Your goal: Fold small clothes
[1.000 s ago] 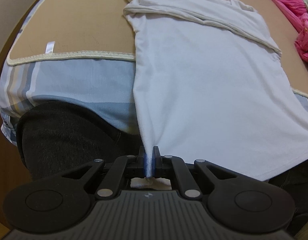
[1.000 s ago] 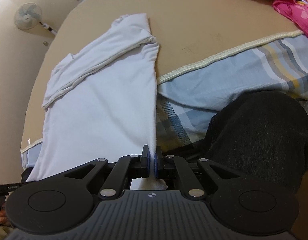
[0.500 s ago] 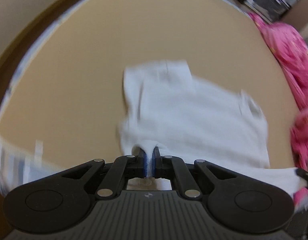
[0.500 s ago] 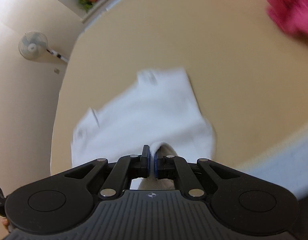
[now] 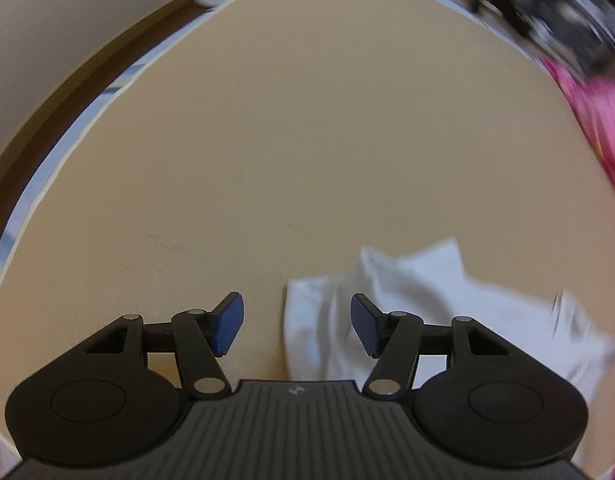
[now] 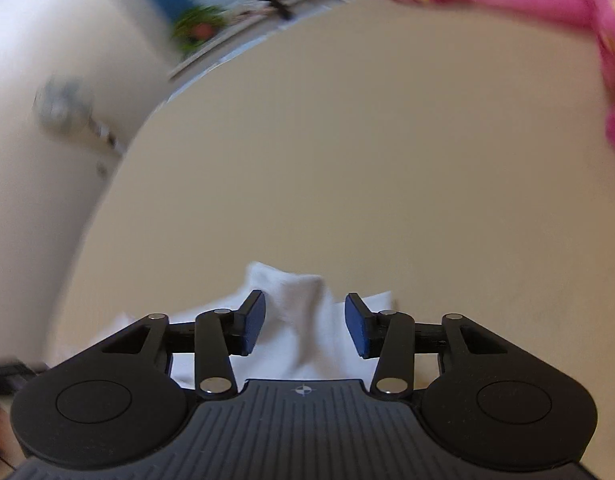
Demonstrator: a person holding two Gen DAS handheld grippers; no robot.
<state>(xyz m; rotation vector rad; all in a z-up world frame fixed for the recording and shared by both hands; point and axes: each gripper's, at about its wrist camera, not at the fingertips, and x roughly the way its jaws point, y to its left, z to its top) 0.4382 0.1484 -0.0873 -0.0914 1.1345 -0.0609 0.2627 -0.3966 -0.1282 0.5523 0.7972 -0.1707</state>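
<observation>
The white T-shirt (image 5: 447, 312) now lies doubled over on the tan mat (image 5: 307, 140), its bottom hem carried up onto the upper part since a second ago, when it still hung off the near edge over the striped bedding; half a second ago both grippers were still pinched shut on its corners. The left gripper (image 5: 293, 322) has let go and stands wide apart, the shirt's left edge just beside its right finger, and the right gripper (image 6: 303, 324) is likewise spread, with a raised peak of white cloth between its fingers but apparently not clasped. The lengthwise fold looks laid, so a crosswise fold or smoothing likely remains; the pink garment (image 6: 547, 8) waits well apart
</observation>
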